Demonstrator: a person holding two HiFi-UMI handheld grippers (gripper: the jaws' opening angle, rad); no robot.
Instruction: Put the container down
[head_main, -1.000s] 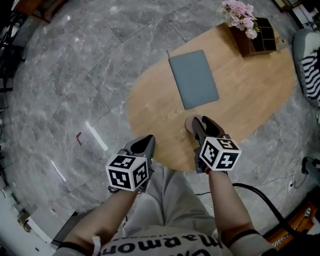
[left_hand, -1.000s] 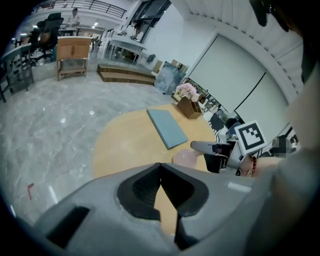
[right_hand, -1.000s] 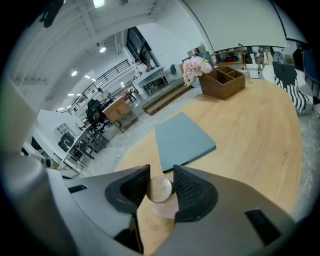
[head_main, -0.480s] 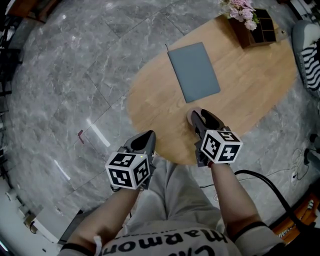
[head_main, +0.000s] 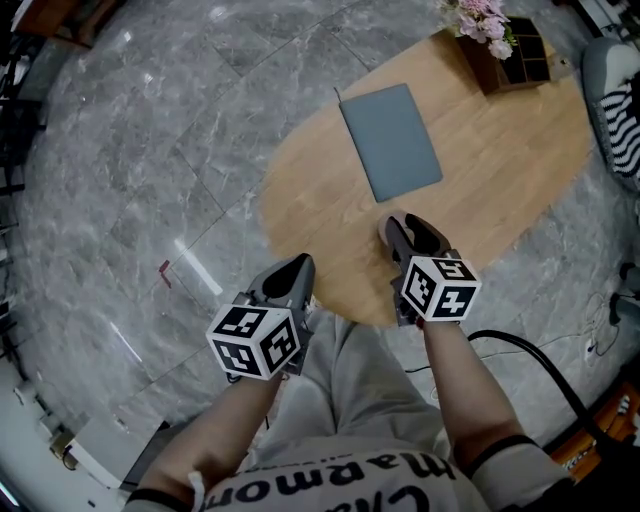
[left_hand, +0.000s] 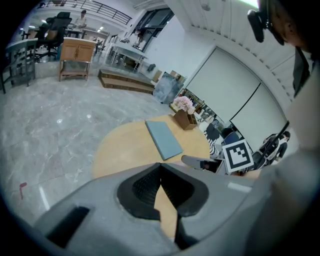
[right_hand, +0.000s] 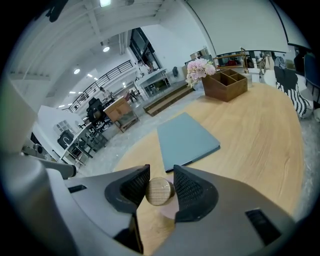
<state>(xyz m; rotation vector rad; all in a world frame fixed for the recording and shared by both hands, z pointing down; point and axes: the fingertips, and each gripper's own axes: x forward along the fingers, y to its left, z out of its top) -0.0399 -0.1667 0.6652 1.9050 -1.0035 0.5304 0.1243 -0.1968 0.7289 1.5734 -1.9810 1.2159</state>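
The container (right_hand: 159, 191) is a small pinkish pot with a round wooden lid. My right gripper (right_hand: 160, 174) is shut on it, with the lid between the two ribbed pads. In the head view the right gripper (head_main: 402, 228) reaches over the near edge of the oval wooden table (head_main: 480, 170), and only a pink sliver of the container (head_main: 385, 227) shows at its tip. Whether the pot rests on the tabletop I cannot tell. My left gripper (head_main: 293, 268) hangs off the table's near left edge, above the floor. The left gripper (left_hand: 160, 166) is shut with nothing in it.
A grey closed folder (head_main: 391, 141) lies on the table beyond the right gripper. A wooden organiser (head_main: 515, 65) with pink flowers (head_main: 482, 20) stands at the far end. A striped seat (head_main: 618, 105) is at the right. A black cable (head_main: 545, 375) runs over the marble floor.
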